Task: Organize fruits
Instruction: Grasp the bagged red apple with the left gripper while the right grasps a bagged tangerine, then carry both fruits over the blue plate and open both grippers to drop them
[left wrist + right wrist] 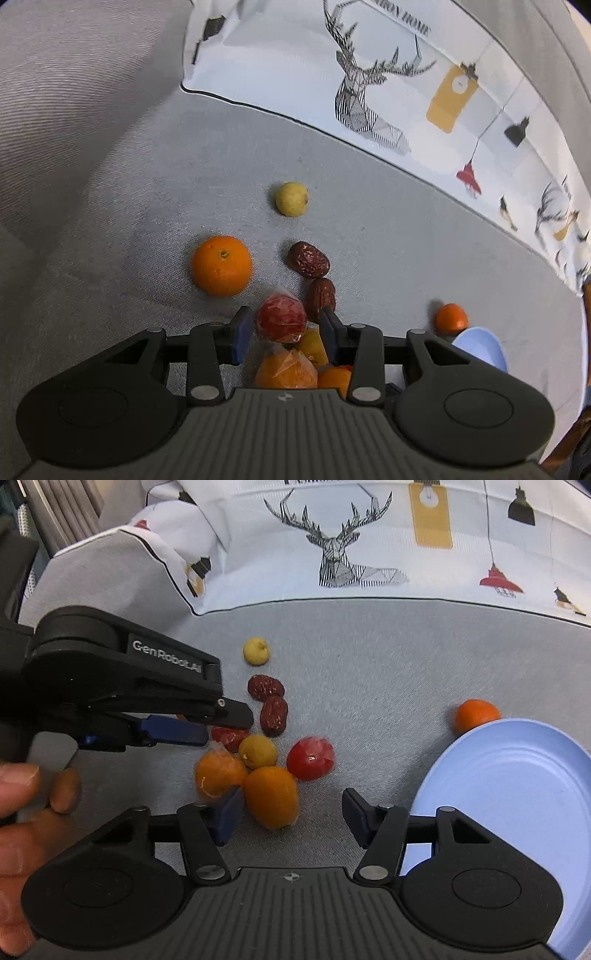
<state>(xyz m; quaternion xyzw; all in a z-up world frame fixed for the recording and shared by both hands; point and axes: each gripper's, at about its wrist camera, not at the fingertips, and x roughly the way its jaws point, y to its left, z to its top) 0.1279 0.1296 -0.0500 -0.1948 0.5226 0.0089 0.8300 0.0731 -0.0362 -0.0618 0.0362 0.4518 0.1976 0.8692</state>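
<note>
Down my left gripper (284, 334) I see the jaws parted around a red wrapped fruit (281, 319); the blue pads flank it on both sides, and I cannot tell whether they press on it or only stand beside it. Just behind it lie two brown dates (308, 259), one past the other, with a big orange (221, 266) off to the left and a small yellow fruit (291, 198) further up the grey cloth (129, 221). Under my gripper there's a heap: a wrapped orange fruit (286, 373) and a yellow one (312, 345) peeking between the fingers. Far right, a small tangerine (450, 317) sits just beside the rim of a blue plate (484, 349). A white cloth printed with a deer (354, 99) runs along the back. Now my right gripper (291, 816): its jaws gape wide with nothing pressed between them; an oval orange fruit (271, 795) lies in the gap, close to the left pad. Beyond it a red fruit (310, 757), a yellow-green one (258, 751) and a wrapped orange one (218, 773) cluster together. My left gripper (207, 727) reaches in from the left over that cluster, and my fingers (22, 786) show at the edge. The blue plate (517, 775) lies to the right, empty of fruit, the tangerine (474, 714) touching its far rim.
</note>
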